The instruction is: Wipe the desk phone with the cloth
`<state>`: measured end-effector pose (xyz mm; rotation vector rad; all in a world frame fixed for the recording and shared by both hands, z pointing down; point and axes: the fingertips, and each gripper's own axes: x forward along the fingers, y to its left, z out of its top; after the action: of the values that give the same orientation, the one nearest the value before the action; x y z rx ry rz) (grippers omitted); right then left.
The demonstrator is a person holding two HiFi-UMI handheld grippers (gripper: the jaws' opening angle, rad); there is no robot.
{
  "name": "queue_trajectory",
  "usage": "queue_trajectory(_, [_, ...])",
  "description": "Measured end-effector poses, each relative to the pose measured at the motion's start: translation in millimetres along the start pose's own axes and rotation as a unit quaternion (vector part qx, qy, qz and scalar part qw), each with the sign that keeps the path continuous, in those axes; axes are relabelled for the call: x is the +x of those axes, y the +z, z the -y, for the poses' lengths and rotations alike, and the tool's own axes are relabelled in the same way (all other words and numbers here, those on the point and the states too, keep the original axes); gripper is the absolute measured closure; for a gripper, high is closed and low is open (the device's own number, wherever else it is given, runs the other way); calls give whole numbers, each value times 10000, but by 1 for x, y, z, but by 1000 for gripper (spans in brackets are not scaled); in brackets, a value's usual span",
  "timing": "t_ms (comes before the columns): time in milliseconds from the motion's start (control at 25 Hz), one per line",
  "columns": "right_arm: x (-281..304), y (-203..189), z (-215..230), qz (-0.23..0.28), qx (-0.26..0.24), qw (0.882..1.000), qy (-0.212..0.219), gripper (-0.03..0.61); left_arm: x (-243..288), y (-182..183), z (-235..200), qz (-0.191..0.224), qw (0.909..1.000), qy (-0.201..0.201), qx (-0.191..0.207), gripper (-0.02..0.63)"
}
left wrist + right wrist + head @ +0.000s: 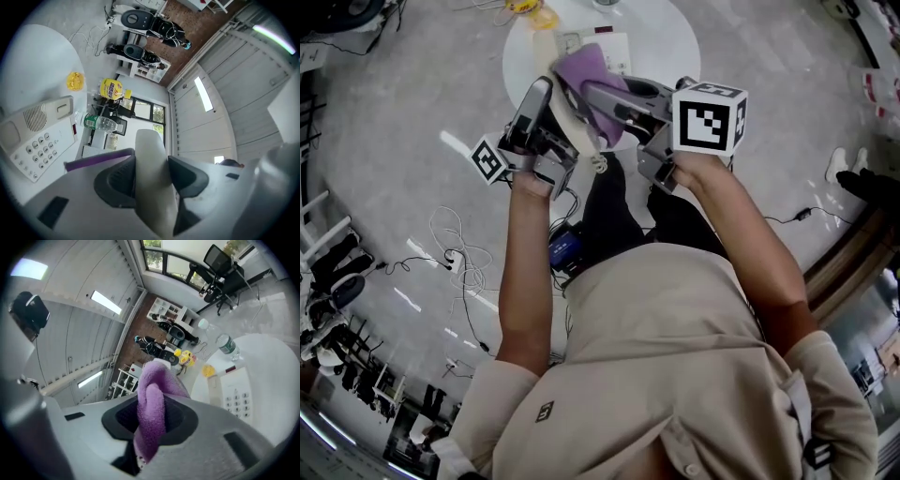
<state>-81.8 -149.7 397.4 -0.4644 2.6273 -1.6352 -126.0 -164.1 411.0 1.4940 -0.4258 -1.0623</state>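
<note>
Above the round white table [670, 33], my left gripper [551, 111] is shut on the cream phone handset [574, 127], whose coiled cord [598, 164] hangs below it. In the left gripper view the handset [152, 164] fills the gap between both dark pads [115, 180]. My right gripper [609, 98] is shut on the purple cloth [586, 70], which lies close against the handset. In the right gripper view the cloth [151, 413] bulges out between the jaws. The phone base [37, 136] with its keypad lies on the table, its cradle bare; this base [234, 390] also appears in the right gripper view.
On the table beyond the phone lie a plastic water bottle [101, 123] and a small yellow object [75, 80]. A yellow bag [111, 89] sits further off. Cables trail over the grey floor [455, 253]. Office chairs and shelves stand in the background.
</note>
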Motion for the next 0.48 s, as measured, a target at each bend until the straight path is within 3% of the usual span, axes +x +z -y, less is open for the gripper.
queue_trajectory(160, [-16, -41, -8, -585, 142, 9982, -2, 511, -4, 5, -2, 208, 9998, -22, -23, 403])
queue_trajectory(480, [-21, -49, -13, -664, 196, 9976, 83, 511, -5, 4, -5, 170, 9998, 57, 19, 403])
